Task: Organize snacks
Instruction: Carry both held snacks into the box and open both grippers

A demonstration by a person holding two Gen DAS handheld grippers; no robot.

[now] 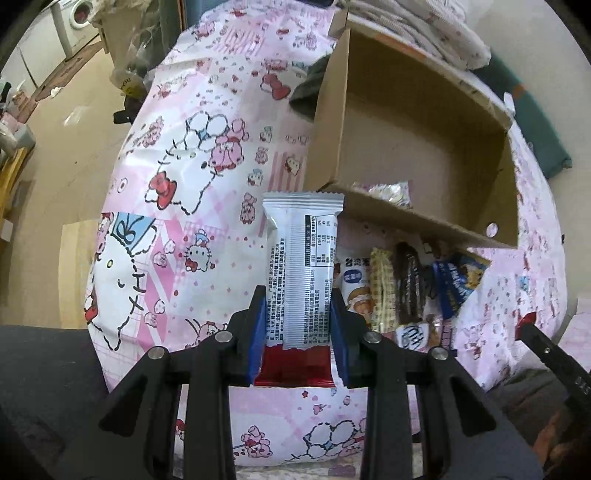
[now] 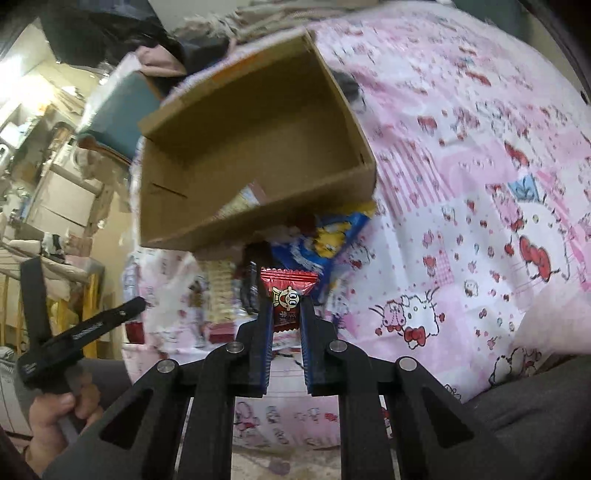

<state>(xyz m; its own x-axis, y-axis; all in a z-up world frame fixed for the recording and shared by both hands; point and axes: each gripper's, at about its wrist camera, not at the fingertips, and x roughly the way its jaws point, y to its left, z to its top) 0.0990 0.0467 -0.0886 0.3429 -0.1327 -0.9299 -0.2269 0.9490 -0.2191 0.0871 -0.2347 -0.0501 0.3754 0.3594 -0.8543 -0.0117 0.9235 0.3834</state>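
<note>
Snacks are mostly unsorted: a pile (image 1: 417,291) lies on the pink bedspread (image 1: 207,177) just before the cardboard box (image 1: 417,122), which holds perhaps one packet (image 1: 391,192). Left gripper (image 1: 298,314) clamps a white wrapper (image 1: 304,266); right gripper (image 2: 287,317) pinches a red packet (image 2: 288,291).

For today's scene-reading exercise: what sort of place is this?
Probably a bedroom in a home: cartoon-print bedding under the cardboard box, a washing machine beyond, and folded laundry behind.
</note>
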